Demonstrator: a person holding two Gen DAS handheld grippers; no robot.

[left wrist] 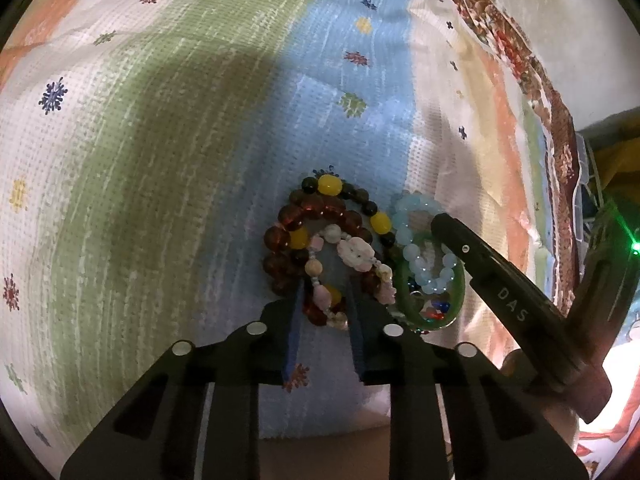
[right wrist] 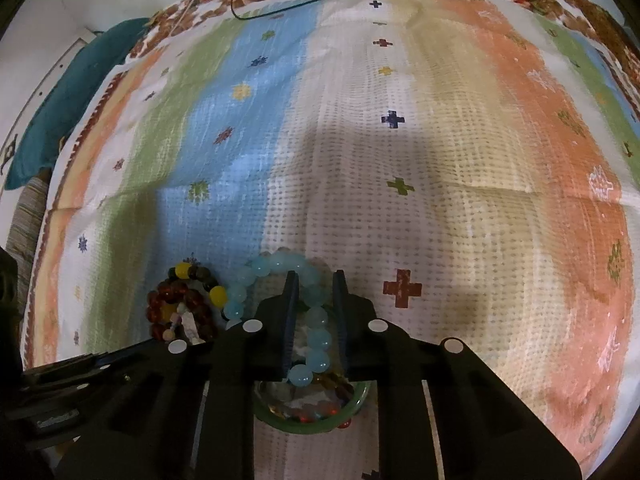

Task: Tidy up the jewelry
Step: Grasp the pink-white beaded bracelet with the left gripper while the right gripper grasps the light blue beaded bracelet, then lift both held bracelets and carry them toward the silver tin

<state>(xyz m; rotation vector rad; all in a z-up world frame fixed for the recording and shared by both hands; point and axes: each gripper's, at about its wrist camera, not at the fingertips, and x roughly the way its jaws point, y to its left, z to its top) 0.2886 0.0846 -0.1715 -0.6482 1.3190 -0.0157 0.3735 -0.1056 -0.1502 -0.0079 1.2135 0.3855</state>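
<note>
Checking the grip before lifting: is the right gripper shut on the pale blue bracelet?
Shut on it: the right gripper has its pads close around the pale blue bracelet, whose beads fill the narrow gap between them.

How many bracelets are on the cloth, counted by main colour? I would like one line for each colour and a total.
Dark red-brown with yellow beads: 1
Pink and white with a flower bead: 1
Light blue beads: 1
Green bangle: 1
Total: 4 counted; small coloured beads inside the bangle are too unclear to count.
</note>
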